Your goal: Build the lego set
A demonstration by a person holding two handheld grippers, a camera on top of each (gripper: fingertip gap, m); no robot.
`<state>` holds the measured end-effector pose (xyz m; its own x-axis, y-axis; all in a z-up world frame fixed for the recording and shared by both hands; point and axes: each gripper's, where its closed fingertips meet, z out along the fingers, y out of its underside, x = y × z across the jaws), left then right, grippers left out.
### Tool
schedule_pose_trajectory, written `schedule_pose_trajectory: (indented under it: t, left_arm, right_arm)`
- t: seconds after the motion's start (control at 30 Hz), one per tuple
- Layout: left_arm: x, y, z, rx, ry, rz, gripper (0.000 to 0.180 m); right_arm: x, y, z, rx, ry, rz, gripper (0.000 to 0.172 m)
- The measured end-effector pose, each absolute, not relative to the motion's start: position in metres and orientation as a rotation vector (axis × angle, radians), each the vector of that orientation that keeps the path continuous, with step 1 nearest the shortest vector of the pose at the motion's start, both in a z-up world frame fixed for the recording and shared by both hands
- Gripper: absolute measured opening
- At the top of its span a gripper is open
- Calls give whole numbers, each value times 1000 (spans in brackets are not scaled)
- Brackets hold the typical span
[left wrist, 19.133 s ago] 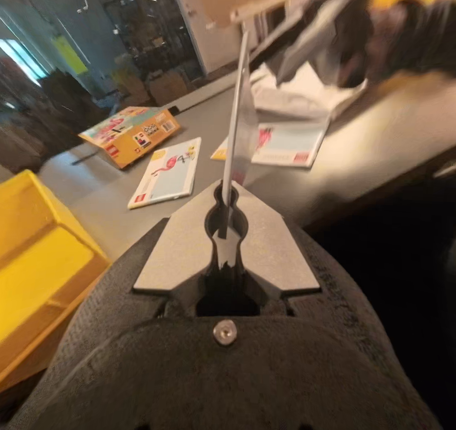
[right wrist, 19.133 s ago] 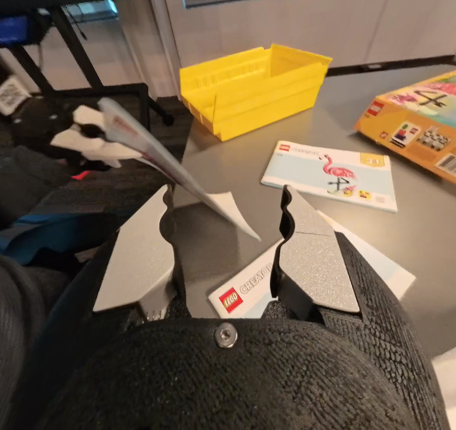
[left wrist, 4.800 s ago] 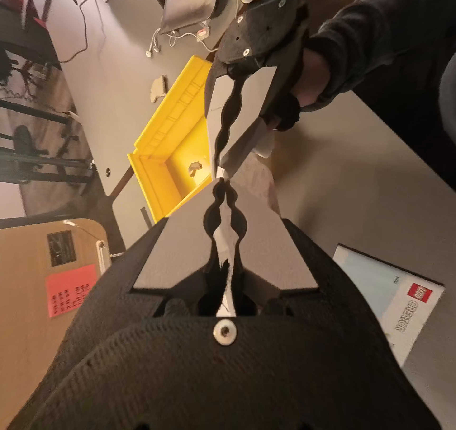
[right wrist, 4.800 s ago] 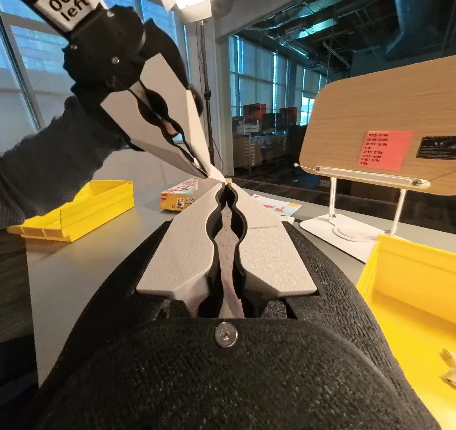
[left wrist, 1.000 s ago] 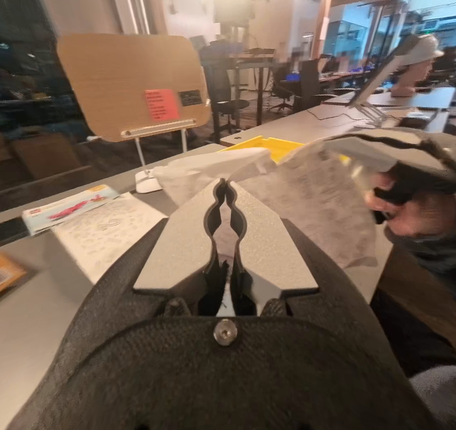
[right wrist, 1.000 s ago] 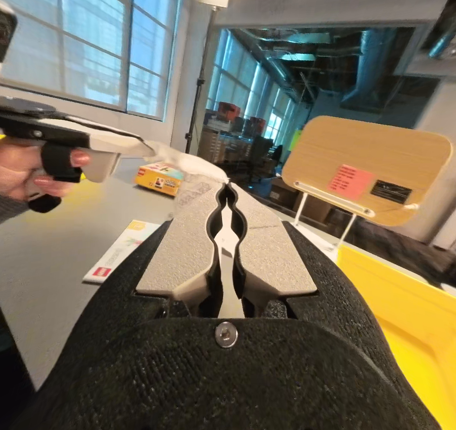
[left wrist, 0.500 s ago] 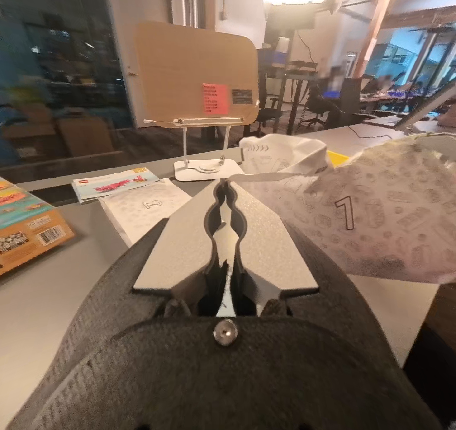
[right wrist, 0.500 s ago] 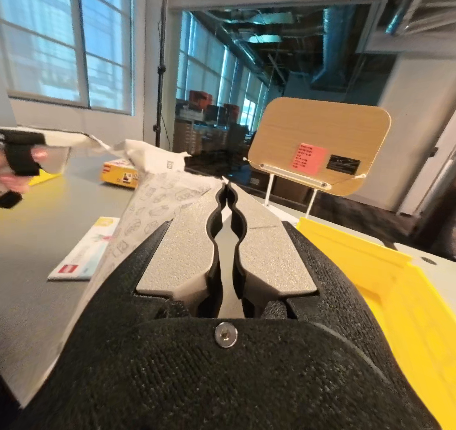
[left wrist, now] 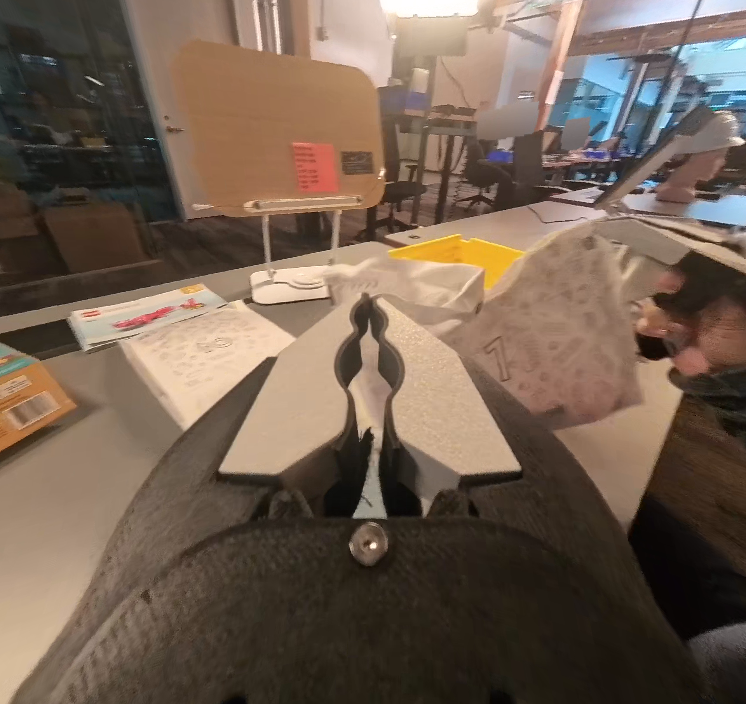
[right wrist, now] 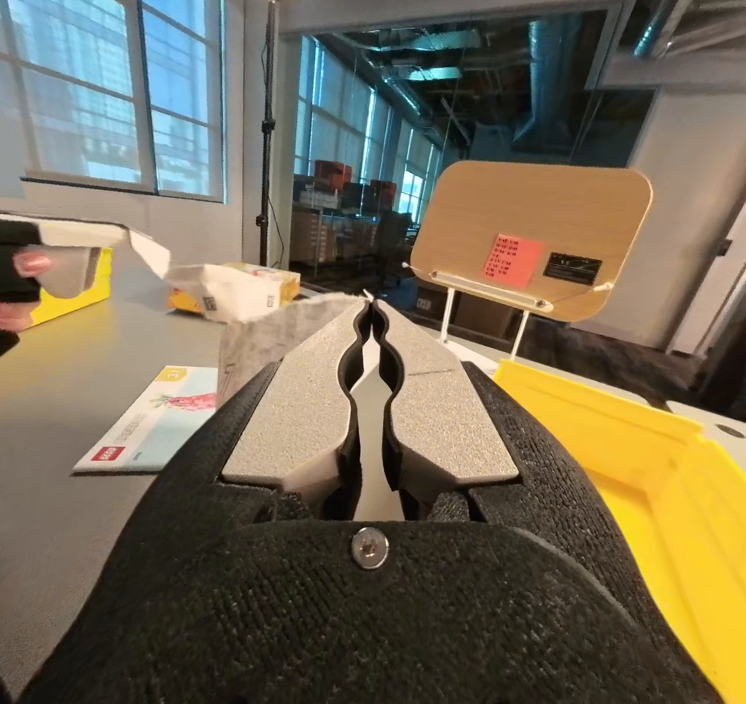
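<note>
Here, both grippers (left wrist: 369,308) (right wrist: 370,307) clamping torn paper bag (left wrist: 565,345), table (left wrist: 60,482).

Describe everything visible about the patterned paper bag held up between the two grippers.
The paper bag is white to pale grey paper printed all over with small faint outlines, and a large outlined numeral shows on one face. It looks thin, crumpled and torn open along its ragged top. It hangs in the air above the grey table, in front of the yellow bin. The left hand-held gripper pinches one edge, and the right hand-held gripper is shut on the opposite edge.
</note>
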<state>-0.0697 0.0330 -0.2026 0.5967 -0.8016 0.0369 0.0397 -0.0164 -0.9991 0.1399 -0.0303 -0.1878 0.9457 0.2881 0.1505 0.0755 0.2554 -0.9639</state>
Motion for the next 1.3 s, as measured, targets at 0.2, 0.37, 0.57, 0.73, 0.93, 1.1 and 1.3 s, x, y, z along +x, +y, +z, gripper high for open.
schedule_pose_trajectory:
  t: [0.2,0.37,0.57,0.73,0.93,1.1,1.3]
  left_arm:
    - [-37,1,-183,-1384,771,-917,0]
    - [-14,-15,-173,-1350,824,-961,0]
    - [3,-20,-175,-1350,860,-971,0]
    - [8,-24,-177,-1346,861,-995,0]
    - [14,-25,-178,-1342,860,-1029,0]
    - [18,-27,-175,-1319,874,-1057,0]
    - [0,-9,-149,-1283,850,-966,0]
  right_arm:
    - [112,-36,-182,-1345,-414,330,38]
    - [69,-39,-198,-1482,-567,381,66]
    - [34,-39,-216,-1599,-635,559,68]
    - [26,-24,-256,-1829,-571,598,80]
    - [19,-15,-282,-1986,-485,779,71]
    - [13,-7,-289,-1990,-490,850,28]
    - [20,2,-272,-1957,-850,627,0]
